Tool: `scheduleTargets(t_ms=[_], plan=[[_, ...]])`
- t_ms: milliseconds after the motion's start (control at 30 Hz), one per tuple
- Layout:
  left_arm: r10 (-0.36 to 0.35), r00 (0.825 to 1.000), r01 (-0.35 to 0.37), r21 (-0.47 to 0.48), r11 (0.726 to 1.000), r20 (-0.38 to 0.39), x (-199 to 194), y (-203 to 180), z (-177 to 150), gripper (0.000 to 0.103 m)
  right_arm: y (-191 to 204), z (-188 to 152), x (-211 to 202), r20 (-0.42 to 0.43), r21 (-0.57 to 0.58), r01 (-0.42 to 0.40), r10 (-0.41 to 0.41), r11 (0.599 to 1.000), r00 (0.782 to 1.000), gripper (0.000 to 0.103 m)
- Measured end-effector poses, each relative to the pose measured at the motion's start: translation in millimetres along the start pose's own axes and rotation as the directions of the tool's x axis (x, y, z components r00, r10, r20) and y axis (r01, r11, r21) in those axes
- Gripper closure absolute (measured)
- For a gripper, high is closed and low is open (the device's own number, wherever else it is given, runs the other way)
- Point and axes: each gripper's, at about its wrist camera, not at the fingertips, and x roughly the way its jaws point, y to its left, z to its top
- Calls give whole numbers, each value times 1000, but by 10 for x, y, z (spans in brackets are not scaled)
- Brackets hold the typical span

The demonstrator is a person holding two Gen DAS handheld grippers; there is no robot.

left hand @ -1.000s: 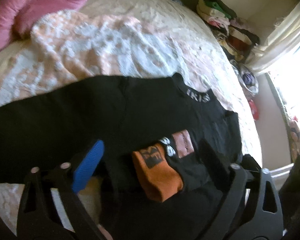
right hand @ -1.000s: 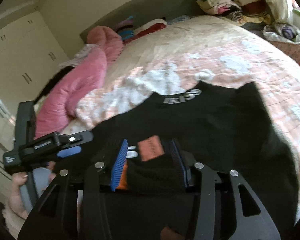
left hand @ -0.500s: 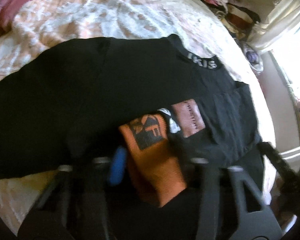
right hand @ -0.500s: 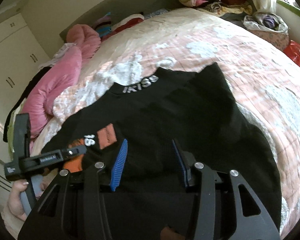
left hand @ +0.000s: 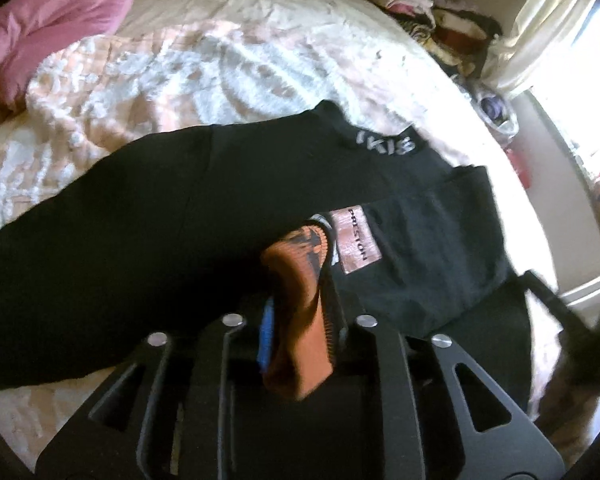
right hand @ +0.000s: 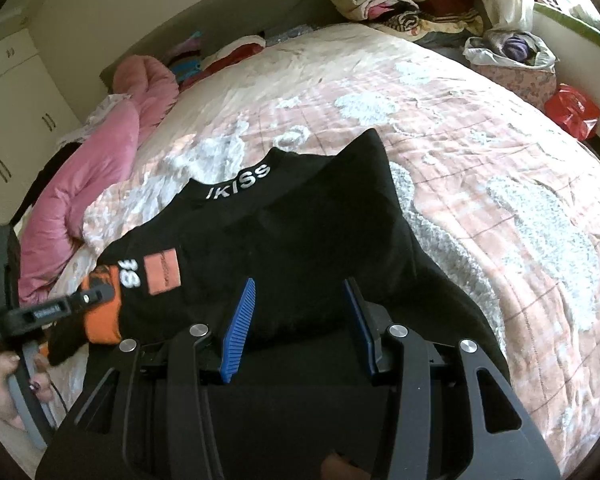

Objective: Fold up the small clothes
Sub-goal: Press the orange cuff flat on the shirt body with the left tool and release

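Note:
A small black top (left hand: 160, 240) with a lettered collar (left hand: 386, 145) lies spread on the bed; it also shows in the right wrist view (right hand: 300, 248). Its sleeve ends in an orange cuff (left hand: 300, 320) beside a pink-brown patch (left hand: 356, 242). My left gripper (left hand: 300, 320) is shut on the orange cuff. In the right wrist view the left gripper (right hand: 80, 304) sits over the cuff (right hand: 100, 312) at far left. My right gripper (right hand: 300, 308) is open, its blue pads (right hand: 240, 316) over the black fabric, holding nothing.
The bed has a pink-and-white quilt (right hand: 500, 200). A pink duvet (right hand: 100, 184) lies along the left side. Piles of clothes (right hand: 412, 0) stand at the far corner, with a basket (right hand: 512, 60) and a red bag (right hand: 576, 116) on the right.
My left gripper moved onto the orange cuff and closed on it. My right gripper shifted right, away from the cuff and patch, and stayed open.

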Motion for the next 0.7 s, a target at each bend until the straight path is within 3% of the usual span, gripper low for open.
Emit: scheduleTargets(t_ms=[200, 333, 433, 600, 700], plan=[[65, 995, -66, -2, 998, 75, -240, 78, -9, 82, 18, 12, 104, -31, -17, 18, -18, 1000, 999, 59], [37, 993, -41, 30, 999, 110, -391, -59, -51, 80, 84, -13, 173, -57, -40, 18, -21, 999, 998, 59], [-13, 998, 9, 60, 998, 66, -287, -217, -118, 79, 147, -32, 229, -74, -62, 20, -24, 998, 997, 59], [20, 1000, -20, 107, 994, 4, -1, -377, -247, 79, 202, -61, 290, -100, -80, 12, -20, 997, 995, 59], [46, 999, -44, 122, 992, -15, 106, -395, -315, 75, 247, -58, 312, -104, -96, 8, -18, 995, 994, 54]])
